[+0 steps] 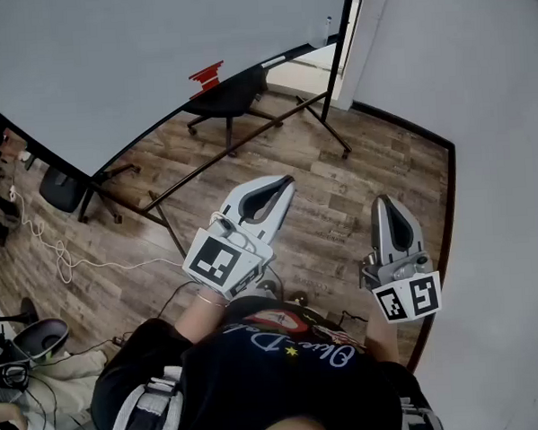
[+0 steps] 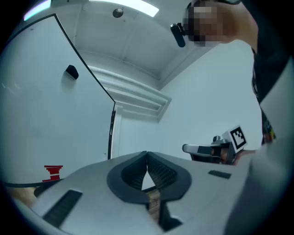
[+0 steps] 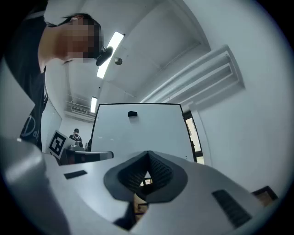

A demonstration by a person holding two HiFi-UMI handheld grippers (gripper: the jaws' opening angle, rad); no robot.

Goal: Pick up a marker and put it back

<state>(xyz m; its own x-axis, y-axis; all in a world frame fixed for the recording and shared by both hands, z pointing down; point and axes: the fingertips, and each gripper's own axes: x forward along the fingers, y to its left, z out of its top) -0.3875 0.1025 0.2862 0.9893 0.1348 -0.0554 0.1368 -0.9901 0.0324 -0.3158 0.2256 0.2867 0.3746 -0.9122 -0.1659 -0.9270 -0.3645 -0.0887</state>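
A large whiteboard on a black stand fills the upper left of the head view. A small red object sits at its lower edge and shows again as the red object in the left gripper view; I cannot make out a marker. My left gripper is held level over the wood floor and is shut with nothing in it. My right gripper hangs to its right, tilted slightly up, also shut and empty. Both point toward the whiteboard from some distance.
A black chair stands under the board's right end, and another chair is at the left. White cables trail over the floor. A white wall closes the right side. A small black piece sticks high on the board.
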